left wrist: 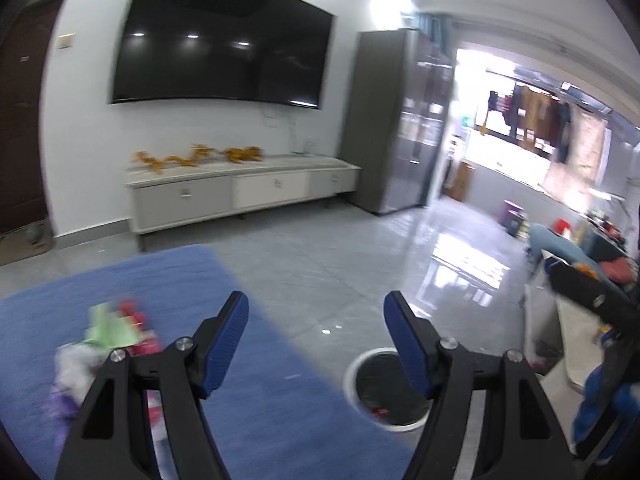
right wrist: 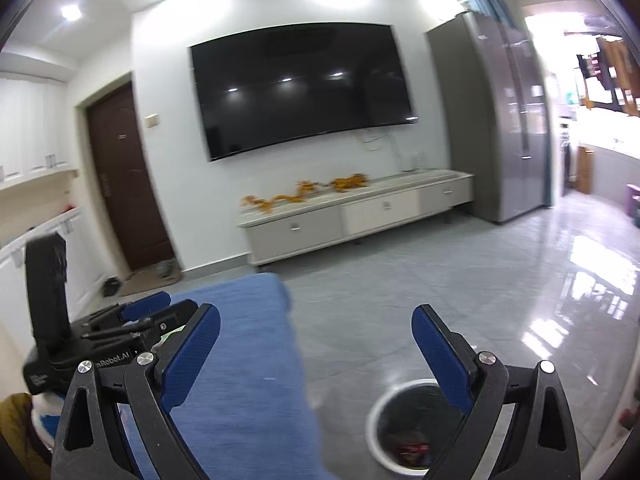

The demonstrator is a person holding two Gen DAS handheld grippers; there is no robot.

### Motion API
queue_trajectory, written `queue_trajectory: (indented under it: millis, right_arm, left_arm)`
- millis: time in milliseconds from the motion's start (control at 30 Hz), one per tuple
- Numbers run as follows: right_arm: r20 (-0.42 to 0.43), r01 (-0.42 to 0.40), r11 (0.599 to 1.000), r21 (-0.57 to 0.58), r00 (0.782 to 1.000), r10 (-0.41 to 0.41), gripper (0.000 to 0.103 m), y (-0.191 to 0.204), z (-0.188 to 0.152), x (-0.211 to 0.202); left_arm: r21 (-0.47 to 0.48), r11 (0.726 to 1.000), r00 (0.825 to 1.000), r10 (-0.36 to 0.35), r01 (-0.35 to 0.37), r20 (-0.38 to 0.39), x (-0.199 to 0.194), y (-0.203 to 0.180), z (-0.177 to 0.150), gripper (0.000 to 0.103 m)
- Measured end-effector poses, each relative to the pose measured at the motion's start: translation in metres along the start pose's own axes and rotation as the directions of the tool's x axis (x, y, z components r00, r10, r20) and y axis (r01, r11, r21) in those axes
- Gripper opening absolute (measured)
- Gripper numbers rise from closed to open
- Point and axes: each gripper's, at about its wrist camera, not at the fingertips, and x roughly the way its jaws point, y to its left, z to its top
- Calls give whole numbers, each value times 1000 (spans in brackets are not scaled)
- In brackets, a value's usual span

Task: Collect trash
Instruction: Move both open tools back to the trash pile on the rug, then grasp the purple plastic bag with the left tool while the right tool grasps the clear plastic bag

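Note:
A pile of wrappers (left wrist: 108, 336), green, red, white and purple, lies on a blue cloth surface (left wrist: 260, 400) at the left of the left wrist view. My left gripper (left wrist: 316, 308) is open and empty, held above the cloth's right edge. A round white-rimmed trash bin (left wrist: 362, 360) with a dark liner stands on the floor to the right of the cloth; a red scrap (left wrist: 379, 412) lies inside. My right gripper (right wrist: 316, 320) is open and empty above the cloth edge (right wrist: 248, 380), with the bin (right wrist: 378, 408) below right. The left gripper's body (right wrist: 120, 332) shows at its left.
A grey tiled floor (left wrist: 340, 264) stretches to a white TV cabinet (left wrist: 240, 188) under a wall-mounted TV (left wrist: 224, 40). A tall grey cupboard (left wrist: 392, 120) stands to the right. A cluttered sofa and chair (left wrist: 580, 264) sit at far right. A brown door (right wrist: 124, 184) is at left.

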Motion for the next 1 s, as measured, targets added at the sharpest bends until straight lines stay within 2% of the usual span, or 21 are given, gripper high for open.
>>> queue_trajectory:
  millis: [133,200,300,433,533,600,633,667,867,1000]
  right_arm:
    - [-68,-116,993,-1,991,115,97,35,2,28]
    - [-108,-160,987,-16,982,157,97,55,0,43]
    - [-173,-236,972,-14,958,230,97,85,-6,70]
    - [-268,-285,958,-24,925,269,97,120,-24,111]
    - [-343,-321,947,-18,892,296,97,145,-44,134]
    - [-413,-352,936,-6,853,318,87,161,-66,154]
    - [-435,-359,933,-1,841,323,84,162,-74,158]
    - [-473,-371,929,9,817,331,79,170,-84,171]
    - [-599,-410,911,39,721,349,71,199,-125,205]
    - [-645,-399,916,50,687,334,63,208,-141,226]
  left_arm:
    - [-37,992,992,123,-123,11,-33,66,-19,69]
    - [-53,978,979,203,-202,6,-49,103,-32,69]
    - [-94,954,958,284,-286,-29,-58,156,-50,68]
    - [-149,923,934,345,-355,-87,-62,206,-74,68]
    - [-176,907,922,361,-382,-141,-56,231,-94,68]
    - [-187,898,912,366,-398,-185,-45,245,-105,68]
    - [-195,896,910,361,-399,-203,-39,252,-110,68]
    - [-202,892,906,360,-404,-222,-35,259,-116,68]
    - [-239,884,901,333,-401,-279,-20,273,-133,63]
    - [-260,883,903,311,-390,-298,-14,282,-139,61]
